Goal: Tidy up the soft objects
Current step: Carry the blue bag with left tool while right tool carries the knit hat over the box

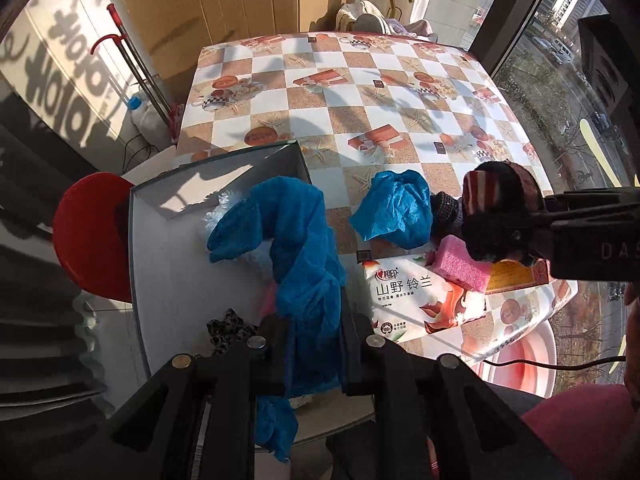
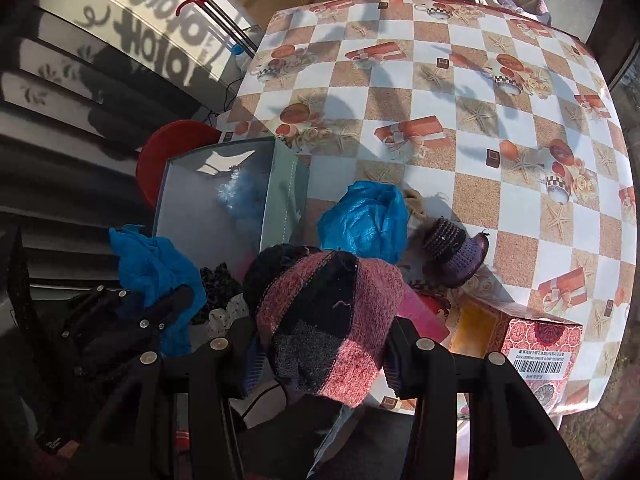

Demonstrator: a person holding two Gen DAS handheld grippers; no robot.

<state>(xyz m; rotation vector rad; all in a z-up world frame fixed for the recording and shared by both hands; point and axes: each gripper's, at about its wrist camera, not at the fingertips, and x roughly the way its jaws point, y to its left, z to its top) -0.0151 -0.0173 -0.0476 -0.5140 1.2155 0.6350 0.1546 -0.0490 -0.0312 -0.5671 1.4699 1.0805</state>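
Left tongs (image 1: 314,356) tight on blue cloth (image 1: 296,248), right tongs (image 2: 320,354) around seemingly knitted hat (image 2: 324,320).

Left gripper (image 1: 314,354) jaws clamp blue cloth (image 1: 296,248) above the open box (image 1: 152,248) at the tabletop (image 1: 360,92) left edge.

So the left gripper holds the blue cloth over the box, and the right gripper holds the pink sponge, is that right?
Not quite. The right gripper holds the striped knit hat, as the right wrist view shows; the pink sponge lies on the table. The left gripper does hold the blue cloth over the box.
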